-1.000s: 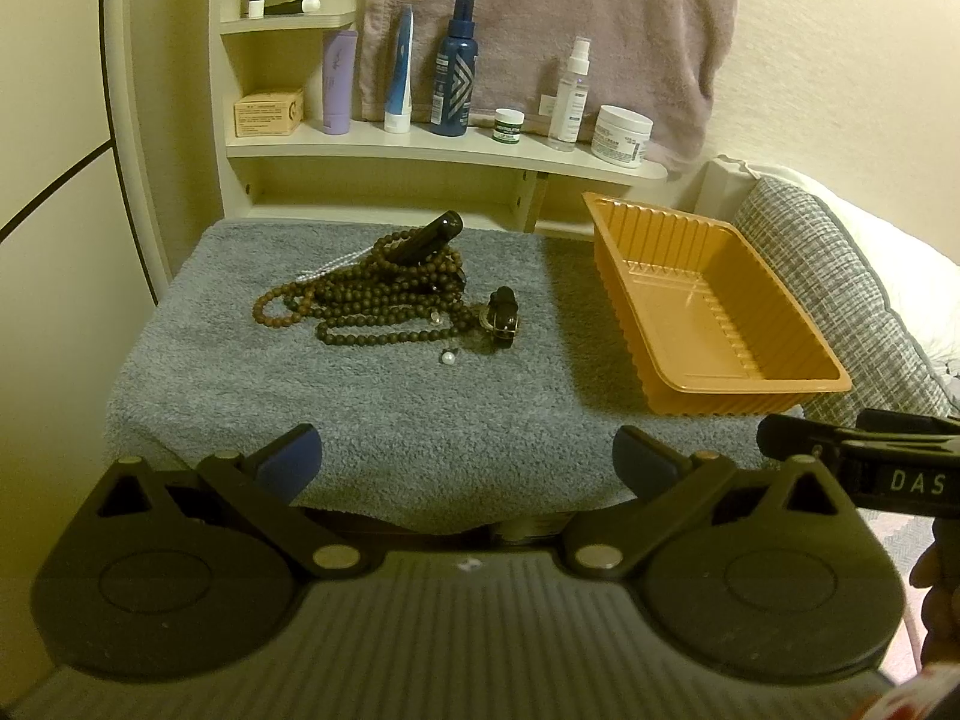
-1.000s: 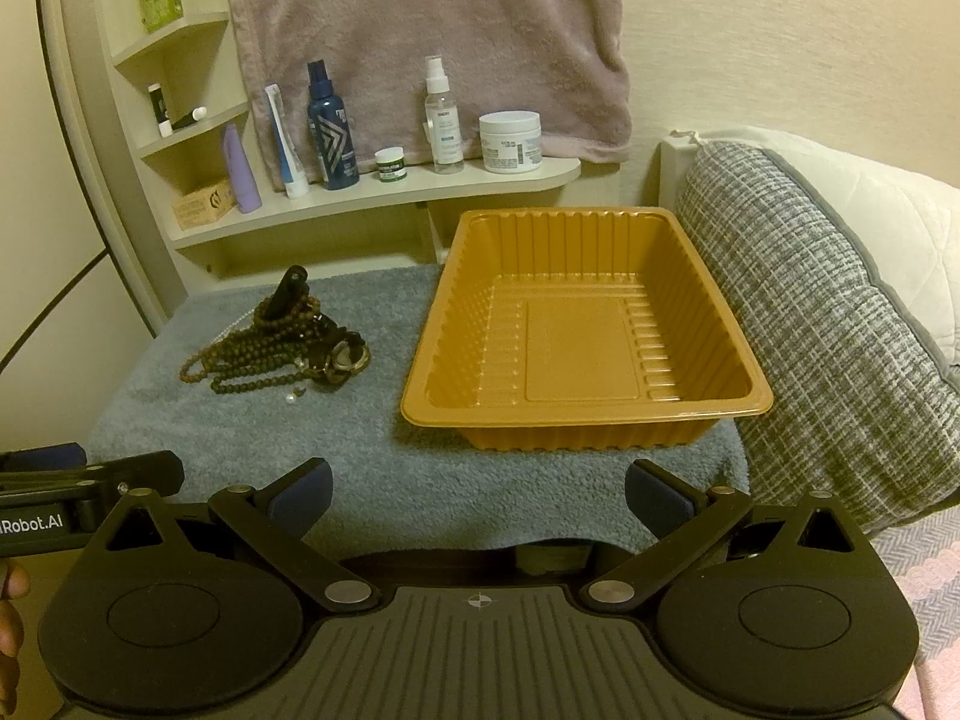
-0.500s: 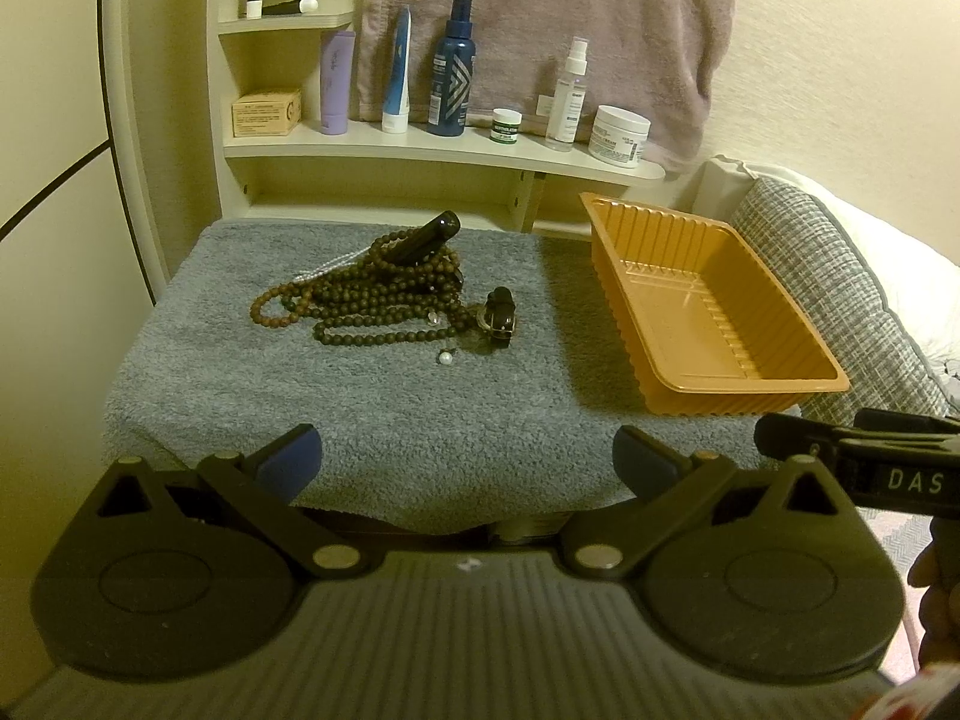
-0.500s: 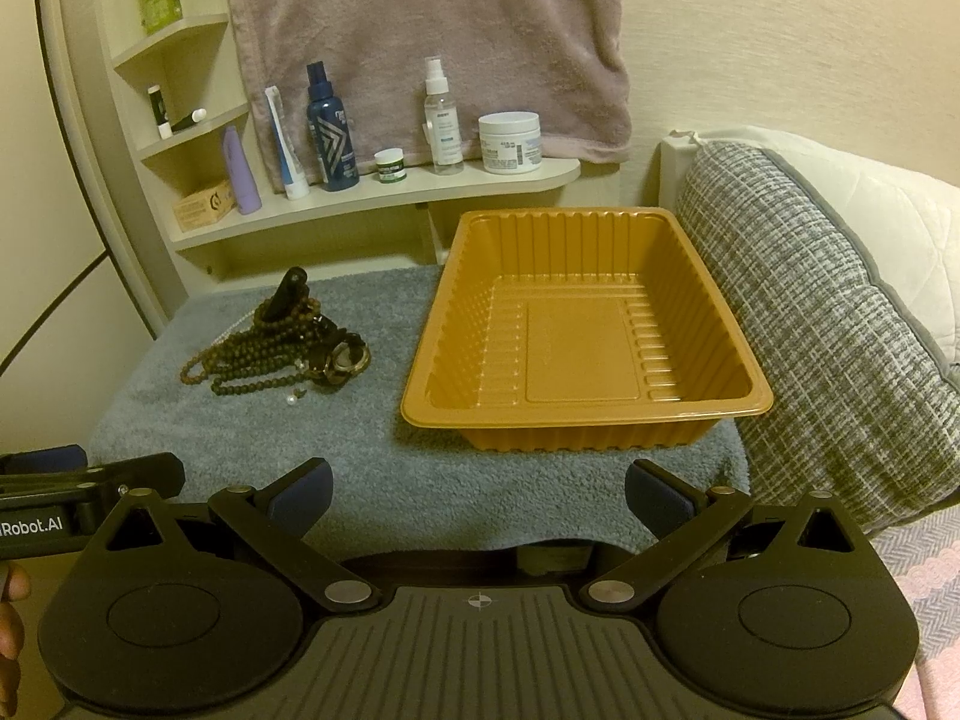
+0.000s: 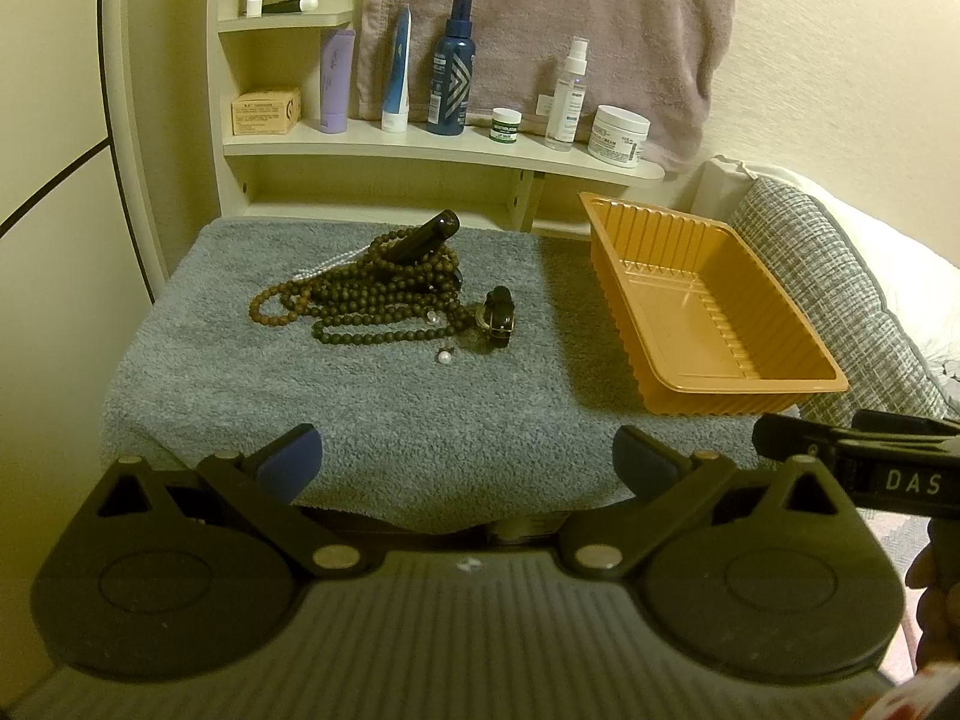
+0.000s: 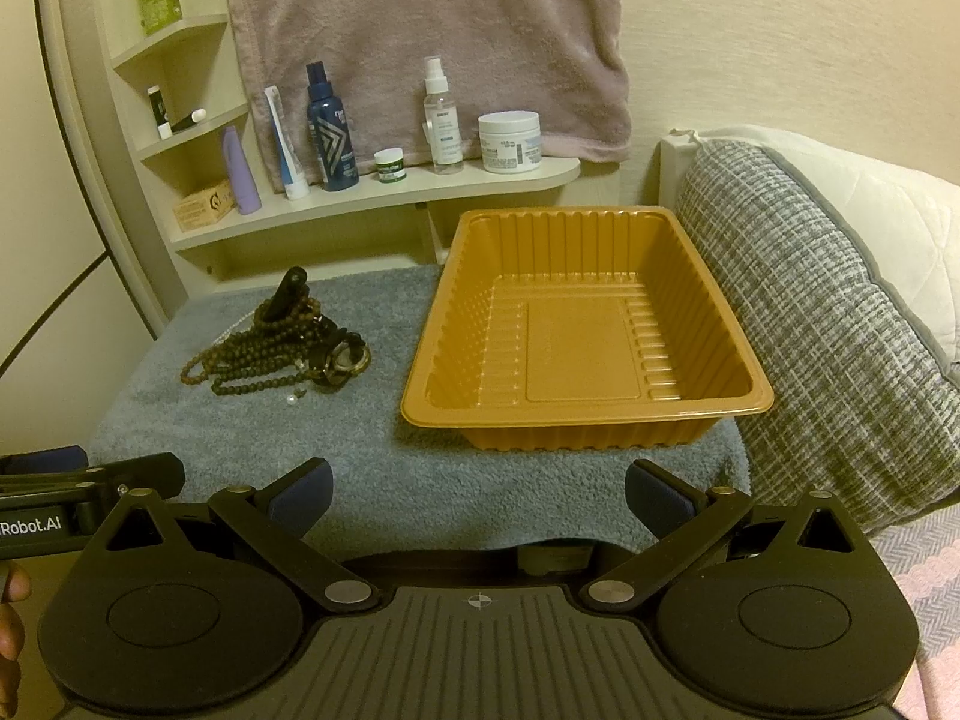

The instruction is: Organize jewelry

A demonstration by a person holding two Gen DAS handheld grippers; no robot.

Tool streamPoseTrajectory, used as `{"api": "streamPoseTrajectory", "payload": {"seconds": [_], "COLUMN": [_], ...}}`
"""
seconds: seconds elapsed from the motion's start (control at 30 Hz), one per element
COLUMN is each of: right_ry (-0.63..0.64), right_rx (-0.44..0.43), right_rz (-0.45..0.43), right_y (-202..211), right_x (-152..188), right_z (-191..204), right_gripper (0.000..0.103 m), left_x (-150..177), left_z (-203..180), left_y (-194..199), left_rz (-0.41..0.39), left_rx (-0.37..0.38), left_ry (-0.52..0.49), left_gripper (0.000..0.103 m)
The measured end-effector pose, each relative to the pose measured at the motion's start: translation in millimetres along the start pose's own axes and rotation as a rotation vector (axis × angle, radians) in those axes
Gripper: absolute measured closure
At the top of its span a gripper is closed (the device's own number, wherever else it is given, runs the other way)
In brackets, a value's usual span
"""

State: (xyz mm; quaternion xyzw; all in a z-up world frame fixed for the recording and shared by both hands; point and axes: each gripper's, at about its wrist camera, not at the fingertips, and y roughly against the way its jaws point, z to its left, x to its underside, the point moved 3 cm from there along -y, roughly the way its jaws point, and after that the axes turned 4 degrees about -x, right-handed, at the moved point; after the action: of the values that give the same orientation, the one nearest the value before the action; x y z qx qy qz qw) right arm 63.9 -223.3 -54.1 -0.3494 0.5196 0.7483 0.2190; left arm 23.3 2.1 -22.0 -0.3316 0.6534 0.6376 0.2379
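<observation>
A heap of brown bead necklaces (image 5: pixel 372 288) lies on the grey towel (image 5: pixel 372 408), with a dark tube (image 5: pixel 423 237) on top, a watch (image 5: pixel 498 315) at its right and a loose pearl (image 5: pixel 444 358) in front. The heap also shows in the right wrist view (image 6: pixel 264 348). An empty orange tray (image 6: pixel 576 336) stands on the right of the towel, also in the left wrist view (image 5: pixel 702 306). My left gripper (image 5: pixel 468 462) is open and empty at the towel's near edge. My right gripper (image 6: pixel 477 489) is open and empty before the tray.
A shelf (image 5: pixel 432 144) behind the towel holds bottles, tubes and jars. A pink towel (image 6: pixel 432 36) hangs on the wall. A grey checked cushion (image 6: pixel 828 324) lies right of the tray. The other gripper shows at each view's edge.
The left gripper has drifted very slightly; the scene sits a touch lower and left of its place one second ago. The right gripper has not moved. Both stay open.
</observation>
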Motion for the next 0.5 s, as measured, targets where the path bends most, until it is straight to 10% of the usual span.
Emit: {"api": "streamPoseTrajectory", "payload": {"seconds": [0.5], "right_ry": [-0.001], "right_rx": [-0.001], "right_rz": [-0.001], "right_y": [-0.2], "right_x": [0.0], "right_z": [-0.6], "right_gripper": [0.000], "left_x": [0.7], "left_z": [-3.9], "left_y": [0.0], "left_rz": [0.000], "left_rx": [0.001], "left_ry": [0.000], "left_gripper": [0.001]}}
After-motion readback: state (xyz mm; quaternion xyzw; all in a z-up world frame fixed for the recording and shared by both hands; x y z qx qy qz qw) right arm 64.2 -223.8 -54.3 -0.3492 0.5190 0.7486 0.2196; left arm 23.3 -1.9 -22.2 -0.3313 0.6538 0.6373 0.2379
